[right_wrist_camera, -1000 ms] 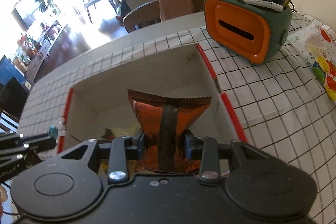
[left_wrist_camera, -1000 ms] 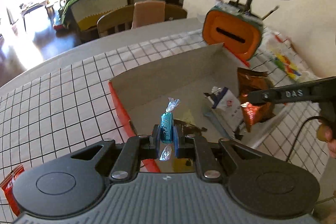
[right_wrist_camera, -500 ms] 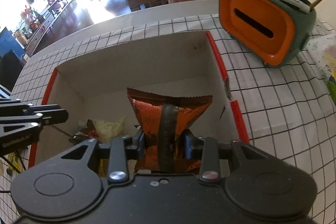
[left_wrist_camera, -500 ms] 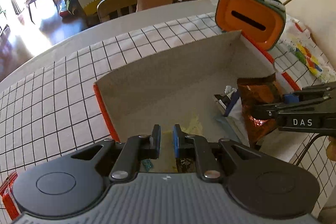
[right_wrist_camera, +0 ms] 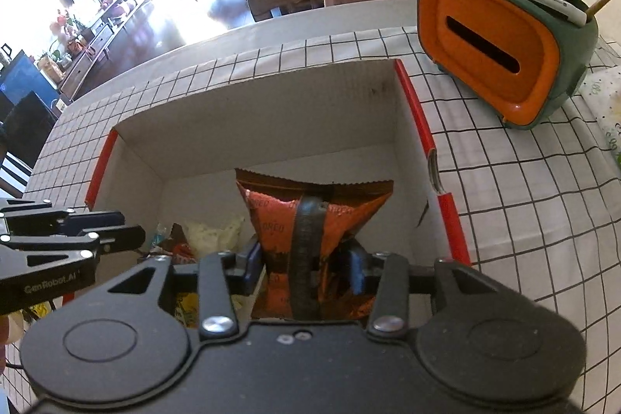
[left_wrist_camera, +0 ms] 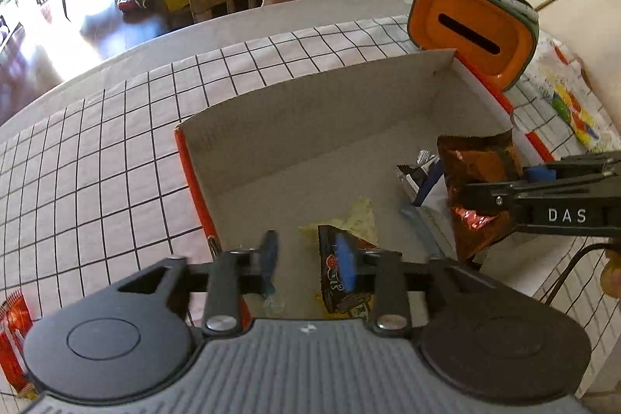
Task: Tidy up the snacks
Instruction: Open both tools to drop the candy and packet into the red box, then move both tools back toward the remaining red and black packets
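Snacks are being gathered in the cardboard box (right_wrist_camera: 271, 127) on the bench: left gripper (left_wrist_camera: 308, 258), jaws just parted, is empty above it, while right gripper (right_wrist_camera: 306, 268), jaws easing apart, lowers the orange packet (right_wrist_camera: 310, 208) inside.

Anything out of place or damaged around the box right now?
A red packet lies outside the box on the checked cloth, low at the left wrist view's left edge. The box's red right rim looks torn, a flap sticking out.
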Action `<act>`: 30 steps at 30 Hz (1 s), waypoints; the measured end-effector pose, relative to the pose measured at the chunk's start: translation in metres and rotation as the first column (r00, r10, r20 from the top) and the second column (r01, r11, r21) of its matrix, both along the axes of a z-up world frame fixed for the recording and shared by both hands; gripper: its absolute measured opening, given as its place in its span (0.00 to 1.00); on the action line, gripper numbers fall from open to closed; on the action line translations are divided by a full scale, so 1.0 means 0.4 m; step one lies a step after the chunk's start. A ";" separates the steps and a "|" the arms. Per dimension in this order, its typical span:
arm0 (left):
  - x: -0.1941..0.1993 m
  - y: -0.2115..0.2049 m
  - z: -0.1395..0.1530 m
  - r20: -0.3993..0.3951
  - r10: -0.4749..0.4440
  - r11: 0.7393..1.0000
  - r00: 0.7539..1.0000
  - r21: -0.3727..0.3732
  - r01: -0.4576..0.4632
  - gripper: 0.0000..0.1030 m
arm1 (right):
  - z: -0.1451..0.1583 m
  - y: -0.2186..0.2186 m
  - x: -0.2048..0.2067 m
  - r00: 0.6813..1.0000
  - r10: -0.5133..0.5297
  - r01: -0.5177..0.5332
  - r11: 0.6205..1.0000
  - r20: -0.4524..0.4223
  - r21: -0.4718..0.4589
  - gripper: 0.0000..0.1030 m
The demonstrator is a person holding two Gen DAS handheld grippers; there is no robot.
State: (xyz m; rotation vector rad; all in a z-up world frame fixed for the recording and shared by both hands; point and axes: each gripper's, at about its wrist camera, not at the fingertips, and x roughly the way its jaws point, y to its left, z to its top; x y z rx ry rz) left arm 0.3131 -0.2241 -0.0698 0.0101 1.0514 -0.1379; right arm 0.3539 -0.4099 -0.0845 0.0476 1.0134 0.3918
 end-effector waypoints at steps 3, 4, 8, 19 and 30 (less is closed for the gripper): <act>-0.010 0.011 0.010 0.007 0.014 1.000 1.000 -0.025 -0.014 0.49 | 0.013 -0.003 -0.007 1.000 -0.001 0.001 1.000 0.020 -0.003 0.50; -0.015 0.013 0.014 0.014 0.016 0.999 1.000 -0.029 -0.016 0.50 | 0.019 -0.005 -0.012 0.999 -0.001 0.001 1.000 0.033 -0.001 0.58; -0.034 0.020 0.038 0.046 0.020 0.999 0.999 -0.039 -0.018 0.63 | 0.043 -0.007 -0.033 0.998 0.007 -0.007 1.000 0.068 0.013 0.75; -0.112 0.042 0.101 0.150 -0.010 0.999 0.989 -0.033 0.015 0.74 | 0.104 -0.016 -0.097 0.994 -0.016 0.009 0.997 0.105 0.070 0.85; -0.198 0.104 0.145 0.222 -0.027 0.998 0.975 -0.051 0.039 0.80 | 0.158 0.036 -0.197 0.986 -0.005 -0.007 0.997 0.166 0.075 0.95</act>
